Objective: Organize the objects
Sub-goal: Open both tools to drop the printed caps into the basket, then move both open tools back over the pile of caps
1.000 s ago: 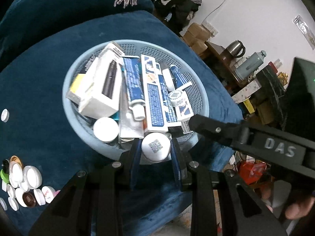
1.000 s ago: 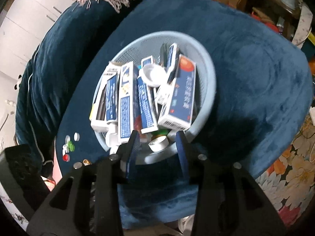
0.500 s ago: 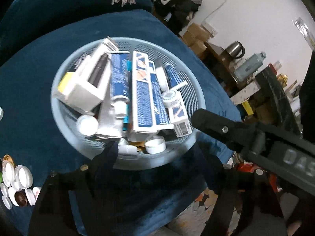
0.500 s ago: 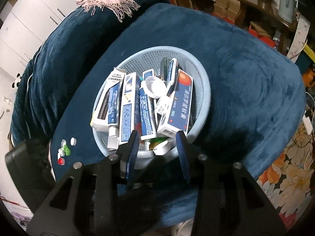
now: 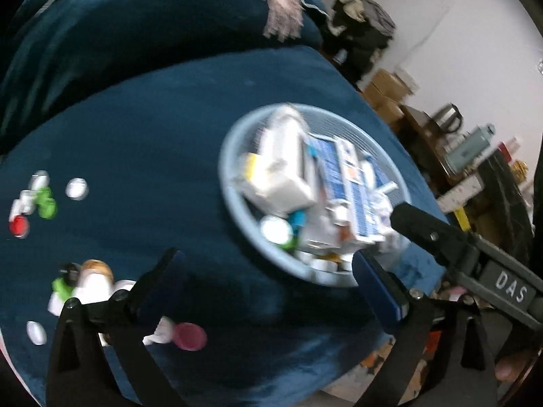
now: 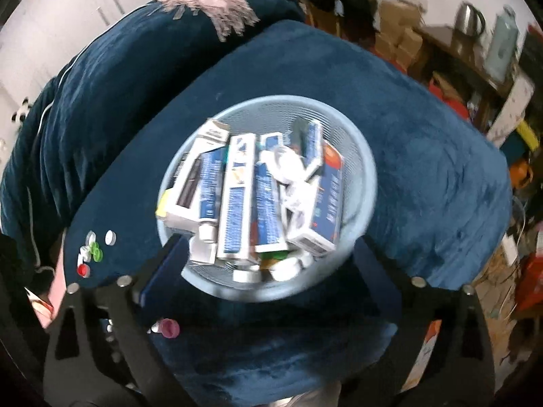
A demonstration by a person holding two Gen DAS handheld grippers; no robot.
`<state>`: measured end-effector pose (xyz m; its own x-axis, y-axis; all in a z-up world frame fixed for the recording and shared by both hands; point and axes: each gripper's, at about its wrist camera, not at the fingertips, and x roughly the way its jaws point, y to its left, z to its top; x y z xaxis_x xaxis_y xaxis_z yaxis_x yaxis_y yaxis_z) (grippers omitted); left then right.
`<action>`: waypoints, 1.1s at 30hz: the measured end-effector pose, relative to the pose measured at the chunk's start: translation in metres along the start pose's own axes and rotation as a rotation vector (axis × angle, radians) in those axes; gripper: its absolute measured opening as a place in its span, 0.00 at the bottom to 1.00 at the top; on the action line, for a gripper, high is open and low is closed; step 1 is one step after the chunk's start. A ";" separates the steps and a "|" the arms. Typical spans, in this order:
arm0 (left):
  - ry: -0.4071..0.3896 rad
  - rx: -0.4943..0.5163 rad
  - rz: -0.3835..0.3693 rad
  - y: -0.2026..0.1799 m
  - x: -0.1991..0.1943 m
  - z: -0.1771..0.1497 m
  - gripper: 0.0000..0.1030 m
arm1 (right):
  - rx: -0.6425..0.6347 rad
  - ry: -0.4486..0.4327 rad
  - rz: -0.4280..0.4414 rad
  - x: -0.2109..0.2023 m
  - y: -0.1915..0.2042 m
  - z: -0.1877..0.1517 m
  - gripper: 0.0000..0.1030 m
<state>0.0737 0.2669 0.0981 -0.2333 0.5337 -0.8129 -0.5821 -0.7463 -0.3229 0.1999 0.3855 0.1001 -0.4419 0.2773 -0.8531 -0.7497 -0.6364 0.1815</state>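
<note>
Both grippers hang over the blue velvet cushion (image 6: 424, 156) with their jaws spread wide and nothing between them. The left gripper (image 5: 268, 281) has its fingers far apart above bare velvet; the pale blue mesh basket (image 5: 234, 210) sits ahead and off toward its right finger, whose tip overlaps the basket's near rim in the view — I can't tell whether it touches. The right gripper (image 6: 271, 271) straddles the same basket (image 6: 364, 183), near rim lying between the two fingertips, jaws clear of it as far as I can see. The basket is heaped: blue-and-white toothpaste boxes (image 6: 236, 200) lying side by side, a white box with an orange-red spot (image 6: 325, 196) on the right, white caps and small jars (image 6: 285, 268) jumbled at the near edge. Loose bottle caps (image 5: 44, 196) — white, green, red — lie scattered well to the left of the left jaws, and a pink cap (image 5: 190, 335) sits just behind the left finger. A second ago the left jaws were pinched on a small white jar at the basket's rim and the right ones stood narrow; now both are wide open, the left has swung away leftward, and the jar is somewhere among the heap.
</note>
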 end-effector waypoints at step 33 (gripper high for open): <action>-0.048 -0.582 0.289 0.328 -0.055 -0.094 0.98 | -0.512 0.274 0.081 0.135 0.267 -0.037 0.99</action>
<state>-0.0310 -0.0444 -0.0080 -0.3594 0.2860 -0.8883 0.0235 -0.9488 -0.3150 -0.0414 0.2266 0.0150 -0.2934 0.0608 -0.9541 -0.3558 -0.9332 0.0500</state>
